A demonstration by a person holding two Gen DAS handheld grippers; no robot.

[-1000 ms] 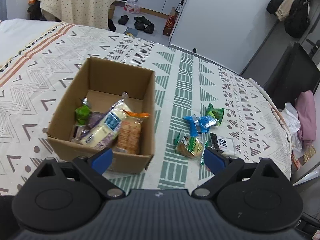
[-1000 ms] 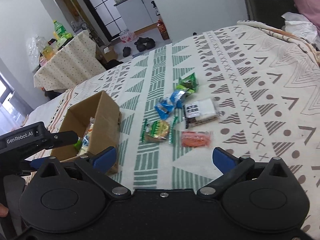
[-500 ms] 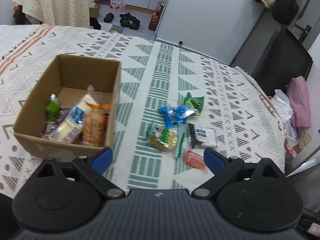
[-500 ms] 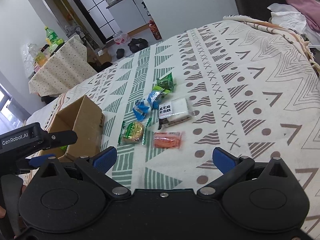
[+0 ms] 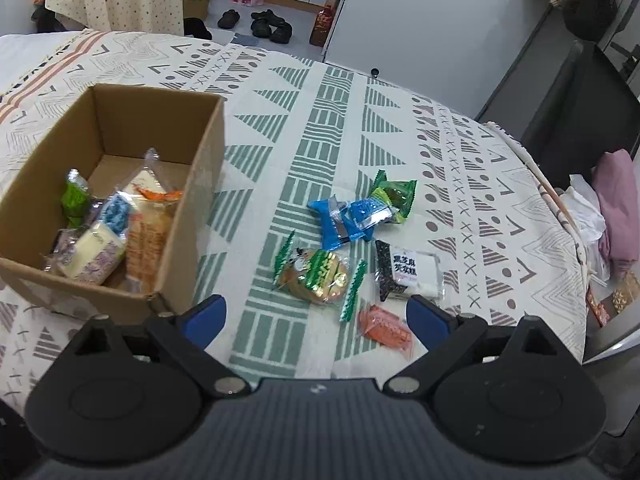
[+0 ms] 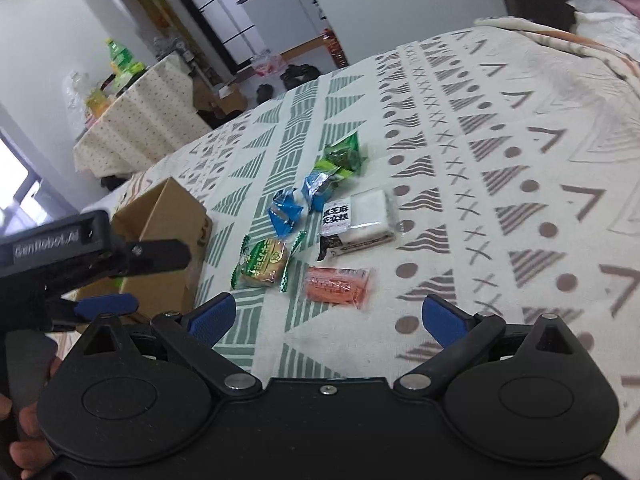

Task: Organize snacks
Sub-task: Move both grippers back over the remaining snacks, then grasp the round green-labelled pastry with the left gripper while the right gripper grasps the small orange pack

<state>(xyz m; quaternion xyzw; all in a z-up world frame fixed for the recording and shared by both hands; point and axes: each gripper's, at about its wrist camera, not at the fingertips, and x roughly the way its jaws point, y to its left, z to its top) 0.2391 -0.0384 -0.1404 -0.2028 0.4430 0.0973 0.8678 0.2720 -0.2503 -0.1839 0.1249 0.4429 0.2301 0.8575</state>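
The cardboard box on the bed holds several snacks; right of it lie loose packets. Both the left gripper and right gripper hang spread apart, empty. The orange packet looks light, crinkly, slippery; pinch across its middle

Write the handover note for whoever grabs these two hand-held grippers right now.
Left hand-held gripper: open, empty, hovering between the cardboard box and the loose snacks.
Right hand-held gripper: open, empty, nearest the orange packet.
Done: several snacks already sit in the box.
Left on the bedspread: orange packet, round cake in its green-edged wrapper, black-and-white sesame cake pack, two blue packets, green packet.
Next, probably: the right takes the orange packet, then the rest go into the box.
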